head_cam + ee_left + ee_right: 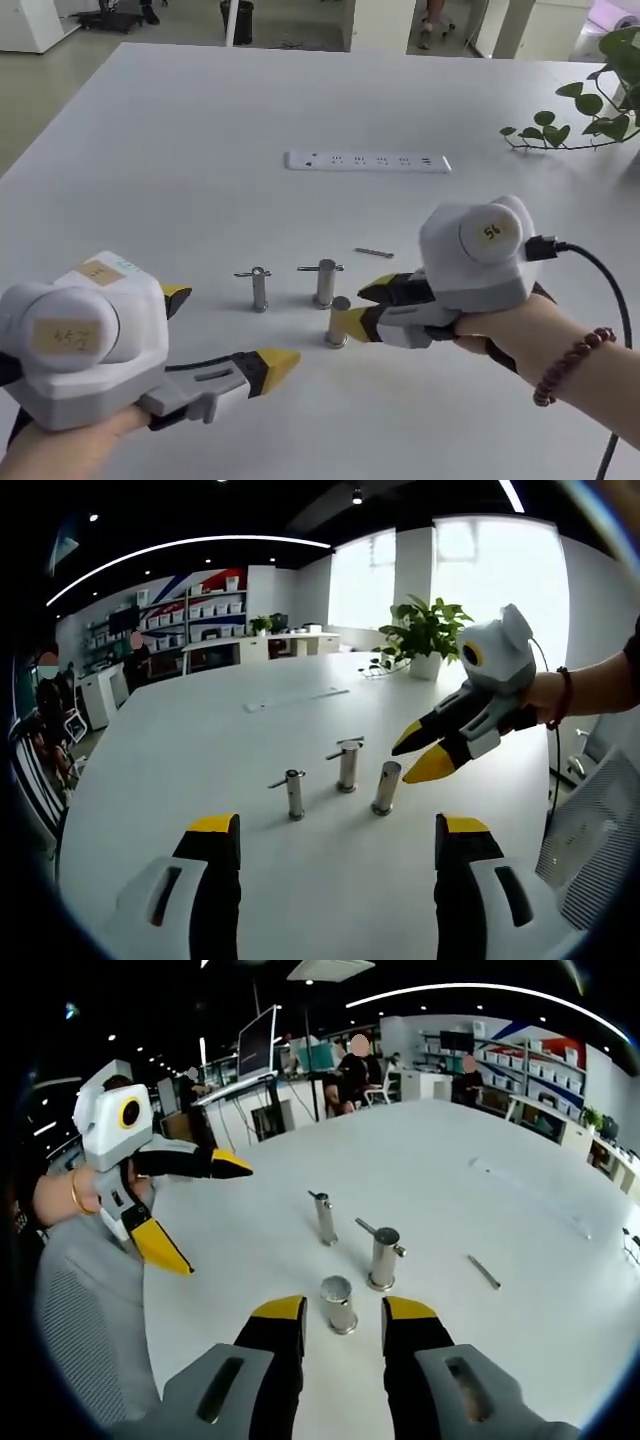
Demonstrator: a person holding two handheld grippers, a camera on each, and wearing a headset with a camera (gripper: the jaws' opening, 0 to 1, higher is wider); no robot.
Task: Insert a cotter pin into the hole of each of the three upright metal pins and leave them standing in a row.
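**Third pin unfitted; both grippers open**

Right gripper [343, 1316]: the jaws are parted and nothing is clamped. Its yellow tips flank the bare pin [337, 1298], which stands upright on the table [200, 150] right at the tips. Whether either jaw touches it cannot be confirmed.

Left gripper [336, 825]: the jaws are spread wide and hold nothing. It is held low at the near left of the table, well apart from the pins and aimed toward them.

Beyond the bare pin, two more pins stand upright side by side. The middle pin [325, 283] carries a cotter across its head, and so does the left pin [259, 288]. In the head view the bare pin sits nearer the person than these two, just beside the middle pin and slightly to its right.

A loose cotter pin [373, 253] lies flat on the table past the middle pin, off to the right and apart from all three.

Further back, a white power strip [367, 161] lies across the table. A leafy plant [590, 100] stands at the far right edge.
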